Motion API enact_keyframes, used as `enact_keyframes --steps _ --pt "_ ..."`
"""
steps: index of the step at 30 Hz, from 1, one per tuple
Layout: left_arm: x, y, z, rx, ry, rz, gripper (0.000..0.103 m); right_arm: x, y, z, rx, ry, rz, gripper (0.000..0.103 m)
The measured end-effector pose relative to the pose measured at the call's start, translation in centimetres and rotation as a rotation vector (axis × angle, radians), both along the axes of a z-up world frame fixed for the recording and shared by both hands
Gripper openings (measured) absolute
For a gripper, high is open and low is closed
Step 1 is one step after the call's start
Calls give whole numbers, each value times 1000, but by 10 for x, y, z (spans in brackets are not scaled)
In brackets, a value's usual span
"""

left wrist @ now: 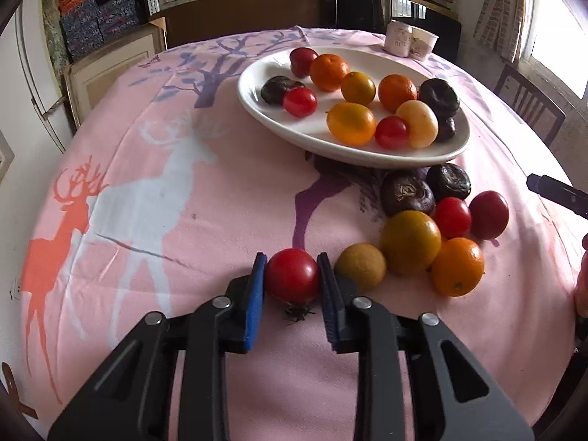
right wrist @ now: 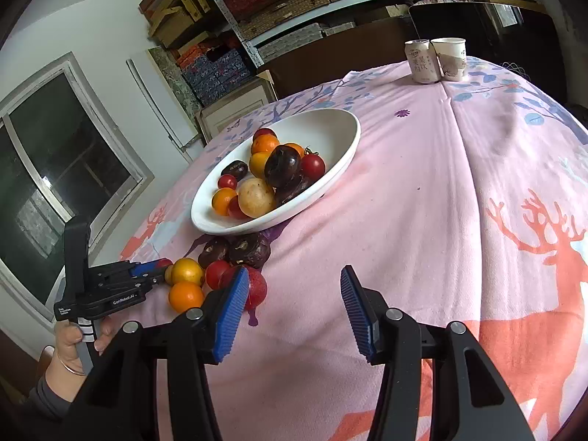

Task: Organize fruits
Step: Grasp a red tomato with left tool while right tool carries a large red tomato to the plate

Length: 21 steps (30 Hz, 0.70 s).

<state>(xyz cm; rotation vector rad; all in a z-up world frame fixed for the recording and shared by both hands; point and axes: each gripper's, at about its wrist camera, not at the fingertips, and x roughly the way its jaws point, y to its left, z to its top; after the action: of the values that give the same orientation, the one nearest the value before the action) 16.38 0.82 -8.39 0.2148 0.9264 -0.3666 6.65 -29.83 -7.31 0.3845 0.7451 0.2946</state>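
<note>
On a round table covered with a pink deer-print cloth (left wrist: 154, 191), a small red tomato (left wrist: 292, 275) sits between the blue pads of the left claw (left wrist: 292, 283), which is closed on its two sides. The tomato appears to rest on or just above the cloth, at the near end of a loose cluster of fruit (left wrist: 433, 231): oranges, yellow fruits, more red tomatoes and dark purple fruits. Beyond the cluster stands a white oval dish (left wrist: 257, 110) already holding a similar mix. The tomato looks smooth, light and soft-skinned, so it would likely bruise or slip under a hard squeeze; holding it across its widest middle seems safest. The right claw (right wrist: 292, 308) hangs open and empty above bare cloth, with the fruit cluster just to its left and one red fruit (right wrist: 257, 288) partly hidden behind its left pad. A can (right wrist: 422, 60) and a paper cup (right wrist: 450, 58) stand at the far edge.
</note>
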Motion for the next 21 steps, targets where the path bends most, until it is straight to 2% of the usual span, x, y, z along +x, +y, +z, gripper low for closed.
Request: enact_keyframes --steps 4,10,15,16,17,18,21 --pt "-9 8 4 -22 -17 20 26 0 6 1 -22 -3 28 53" --pt "-34 27 21 -109 -128 60 26 5 39 2 -125 10 140 52" --pt "-33 30 21 -118 -121 77 26 26 72 -3 -192 70 191 52" --pt "-33 30 21 -119 -117 76 26 32 78 -7 -209 99 190 51" --pt "-32 31 21 -120 -114 78 26 37 81 -10 -220 127 186 41" --pt "-32 31 20 -123 -110 79 26 40 83 -13 -228 147 183 39" --pt "-30 34 20 -142 -101 81 26 37 78 -11 -182 125 172 38"
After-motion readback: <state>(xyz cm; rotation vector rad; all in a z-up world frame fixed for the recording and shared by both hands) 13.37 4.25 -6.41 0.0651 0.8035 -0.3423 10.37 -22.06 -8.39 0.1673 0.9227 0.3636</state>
